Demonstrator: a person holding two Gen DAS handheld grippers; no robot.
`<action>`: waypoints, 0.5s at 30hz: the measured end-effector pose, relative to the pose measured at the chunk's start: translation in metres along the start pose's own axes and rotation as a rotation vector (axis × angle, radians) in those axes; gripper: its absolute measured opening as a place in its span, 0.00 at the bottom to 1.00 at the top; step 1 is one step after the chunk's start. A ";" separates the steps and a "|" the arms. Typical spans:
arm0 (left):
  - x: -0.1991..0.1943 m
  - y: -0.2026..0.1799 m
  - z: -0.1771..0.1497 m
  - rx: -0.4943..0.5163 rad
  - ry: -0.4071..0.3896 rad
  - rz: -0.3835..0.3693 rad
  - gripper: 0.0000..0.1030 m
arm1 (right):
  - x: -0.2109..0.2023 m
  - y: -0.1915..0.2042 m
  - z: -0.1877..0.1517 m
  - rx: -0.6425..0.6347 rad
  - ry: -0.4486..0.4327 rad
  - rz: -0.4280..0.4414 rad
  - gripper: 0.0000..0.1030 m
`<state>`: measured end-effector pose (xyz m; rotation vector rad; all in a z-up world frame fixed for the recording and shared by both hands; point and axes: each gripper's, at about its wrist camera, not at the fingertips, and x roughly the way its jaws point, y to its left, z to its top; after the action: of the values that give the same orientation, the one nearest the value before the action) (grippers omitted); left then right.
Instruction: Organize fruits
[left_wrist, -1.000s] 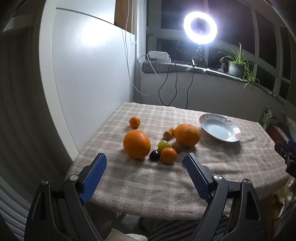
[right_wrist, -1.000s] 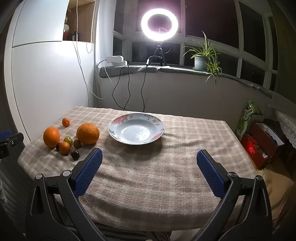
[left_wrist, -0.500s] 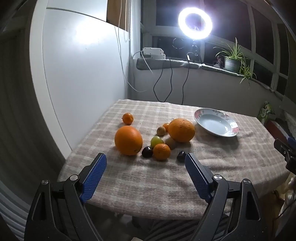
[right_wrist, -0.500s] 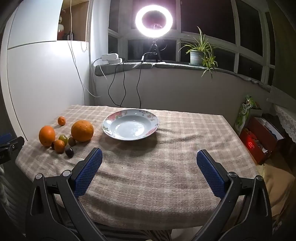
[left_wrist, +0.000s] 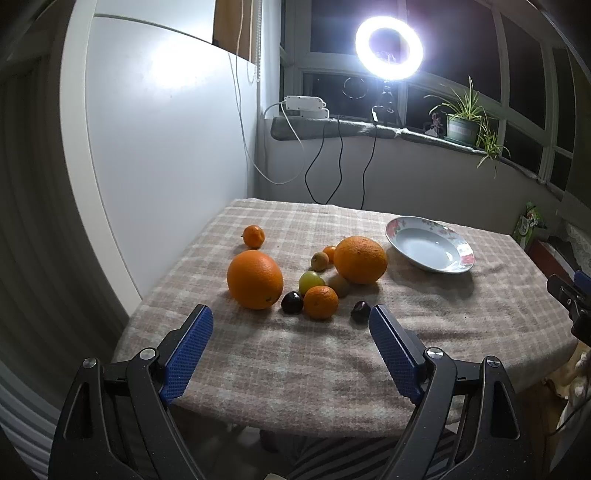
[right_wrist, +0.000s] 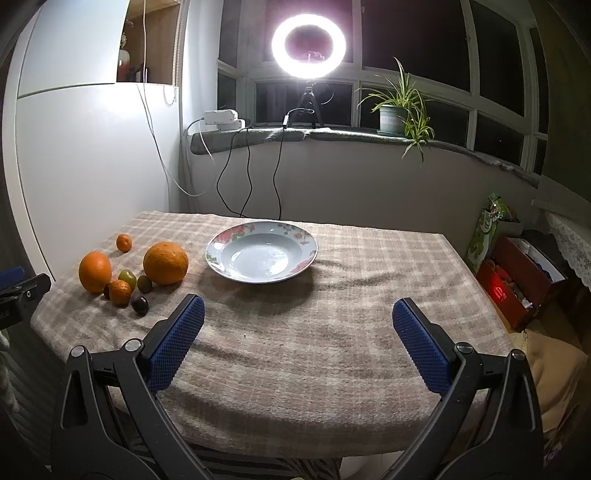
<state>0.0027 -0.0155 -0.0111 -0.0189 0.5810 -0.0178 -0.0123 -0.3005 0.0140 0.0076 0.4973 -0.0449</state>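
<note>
Left wrist view, listed left to right: my left gripper (left_wrist: 291, 334), released and empty, faces the fruit cluster; large orange (left_wrist: 255, 279) dead ahead, dark plum (left_wrist: 360, 311) near its right finger, floral plate (left_wrist: 430, 249) beyond. Right gripper (right_wrist: 295, 332) released, fronting the plate; left is nearer the fruit.

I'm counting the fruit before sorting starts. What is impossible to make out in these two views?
- Small fruits behind the big orange: hidden by it in the right wrist view.
- Dark fruit: mostly covered by the small orange, right wrist view.
- Right hand-held gripper: cut off by the left wrist view's edge.
- Table near edge: hidden by the left hand-held gripper.
</note>
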 end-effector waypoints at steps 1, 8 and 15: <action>0.000 0.000 0.000 0.000 0.001 0.000 0.84 | 0.000 0.001 0.000 -0.002 0.000 0.000 1.00; -0.001 0.000 -0.001 -0.001 0.000 0.000 0.84 | 0.000 0.001 0.001 -0.005 -0.002 0.001 1.00; -0.001 0.000 0.000 0.002 -0.002 -0.001 0.84 | 0.001 0.000 0.002 0.002 -0.006 0.000 1.00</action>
<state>0.0022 -0.0159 -0.0106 -0.0173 0.5790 -0.0191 -0.0106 -0.3009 0.0153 0.0091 0.4910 -0.0456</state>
